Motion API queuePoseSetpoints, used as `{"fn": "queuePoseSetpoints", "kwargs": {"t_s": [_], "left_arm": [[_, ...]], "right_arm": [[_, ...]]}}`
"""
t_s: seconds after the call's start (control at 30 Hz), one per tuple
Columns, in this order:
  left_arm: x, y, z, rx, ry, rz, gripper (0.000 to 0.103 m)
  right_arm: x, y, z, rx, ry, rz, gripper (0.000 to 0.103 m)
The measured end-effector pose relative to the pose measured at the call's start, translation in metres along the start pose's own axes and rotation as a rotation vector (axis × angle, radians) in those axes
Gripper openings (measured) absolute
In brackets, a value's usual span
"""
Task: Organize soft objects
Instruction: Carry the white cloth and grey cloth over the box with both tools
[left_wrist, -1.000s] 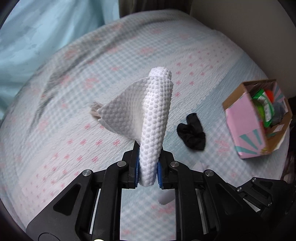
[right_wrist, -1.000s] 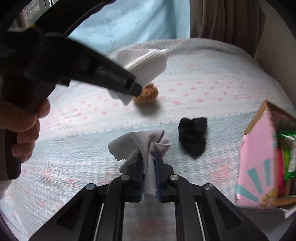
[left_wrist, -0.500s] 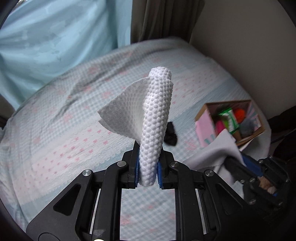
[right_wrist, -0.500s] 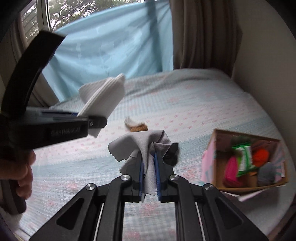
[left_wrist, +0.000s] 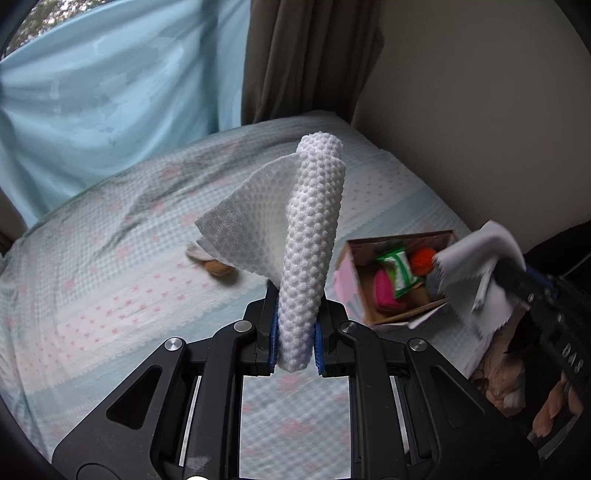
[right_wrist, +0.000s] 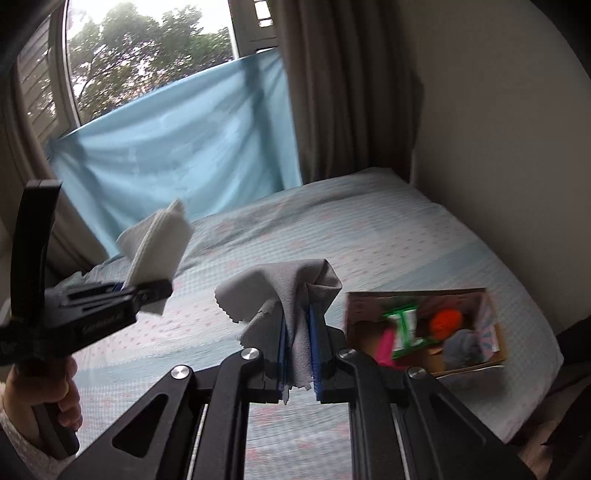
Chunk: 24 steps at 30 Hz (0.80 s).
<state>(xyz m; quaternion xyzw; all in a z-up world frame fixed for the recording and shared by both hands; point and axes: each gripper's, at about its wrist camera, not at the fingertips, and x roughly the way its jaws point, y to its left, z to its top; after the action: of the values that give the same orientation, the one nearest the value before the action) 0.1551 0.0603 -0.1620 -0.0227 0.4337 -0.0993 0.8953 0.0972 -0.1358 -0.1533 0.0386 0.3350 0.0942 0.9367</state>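
Observation:
My left gripper (left_wrist: 294, 328) is shut on a white waffle-weave cloth (left_wrist: 295, 229) that stands up from the jaws, high above the bed; it also shows in the right wrist view (right_wrist: 157, 245). My right gripper (right_wrist: 298, 354) is shut on a thin grey cloth (right_wrist: 288, 291), which also shows in the left wrist view (left_wrist: 476, 266) just right of the box. A pink cardboard box (left_wrist: 391, 280), also in the right wrist view (right_wrist: 424, 328), lies open on the bed with several soft items inside. A brown soft object (left_wrist: 218, 267) lies on the bed.
The bed (right_wrist: 406, 236) has a pale blue sheet with pink marks. A light blue cloth (right_wrist: 177, 155) hangs at the window behind it. Brown curtains (right_wrist: 343, 92) and a wall (right_wrist: 498, 147) stand at the right. The bed's right edge is beside the box.
Both grippers have lifted and pulled back from the bed with their cloths still held. The box now sits closer to the right gripper. The black object is hidden now.

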Motion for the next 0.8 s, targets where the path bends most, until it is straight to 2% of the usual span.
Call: {"fn": "queuePoseSetpoints", "kwargs": {"t_s": [0.2,0.33,0.53,0.8], "left_arm": [[0.014,-0.053,0.004,-0.035,0.028,0.012,0.013],[0.039,-0.096,0.009,-0.048,0.059,0.009,0.013],[0.093,-0.159,0.019,-0.056,0.118,0.009,0.013],[0.172,-0.226,0.026,-0.059,0.227,0.000,0.013]], "right_arm": [[-0.010,-0.062,0.015,0.054,0.013,-0.018,0.010],[-0.005,-0.105,0.021,0.055,0.042,-0.017,0.010],[0.025,-0.174,0.027,0.040,0.113,-0.004,0.010],[0.084,-0.238,0.026,0.073,0.218,0.010,0.010]]}}
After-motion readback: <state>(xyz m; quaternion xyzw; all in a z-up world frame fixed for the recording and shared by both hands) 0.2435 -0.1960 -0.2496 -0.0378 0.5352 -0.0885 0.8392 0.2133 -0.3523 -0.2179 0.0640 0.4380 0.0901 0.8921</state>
